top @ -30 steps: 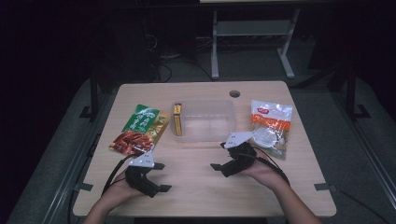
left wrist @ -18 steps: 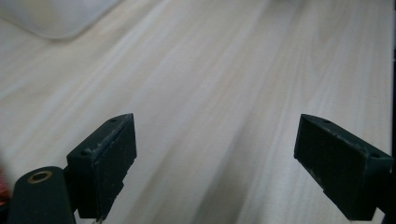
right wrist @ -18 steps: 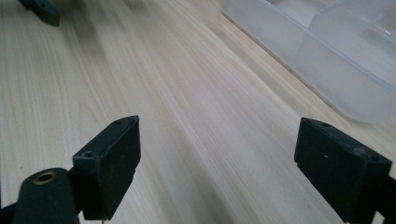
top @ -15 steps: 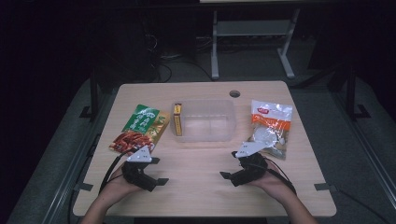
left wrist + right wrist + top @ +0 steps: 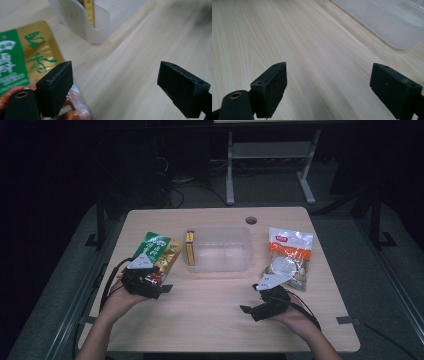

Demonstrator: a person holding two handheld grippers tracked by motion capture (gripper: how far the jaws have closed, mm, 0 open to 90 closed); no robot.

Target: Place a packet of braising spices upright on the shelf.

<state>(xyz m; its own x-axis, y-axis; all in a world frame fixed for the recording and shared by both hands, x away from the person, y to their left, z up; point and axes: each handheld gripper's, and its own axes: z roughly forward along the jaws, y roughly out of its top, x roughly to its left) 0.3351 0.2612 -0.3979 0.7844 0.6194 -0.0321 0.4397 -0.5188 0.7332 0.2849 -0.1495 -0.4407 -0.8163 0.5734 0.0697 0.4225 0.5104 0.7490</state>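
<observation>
Two wide-apart grippers (image 5: 167,289) (image 5: 245,309), two snack packets (image 5: 157,254) (image 5: 289,255), one clear tub (image 5: 222,251)

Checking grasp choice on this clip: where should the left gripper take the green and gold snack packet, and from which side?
Probably its near edge. The green and gold snack packet lies flat on the table, and the left gripper, jaws wide open, sits right at that end, so a low approach from the person's side seems best.

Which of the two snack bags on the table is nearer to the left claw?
The green and gold bag left of the clear box; the left claw is right beside it. The orange and white bag lies across the table.
</observation>
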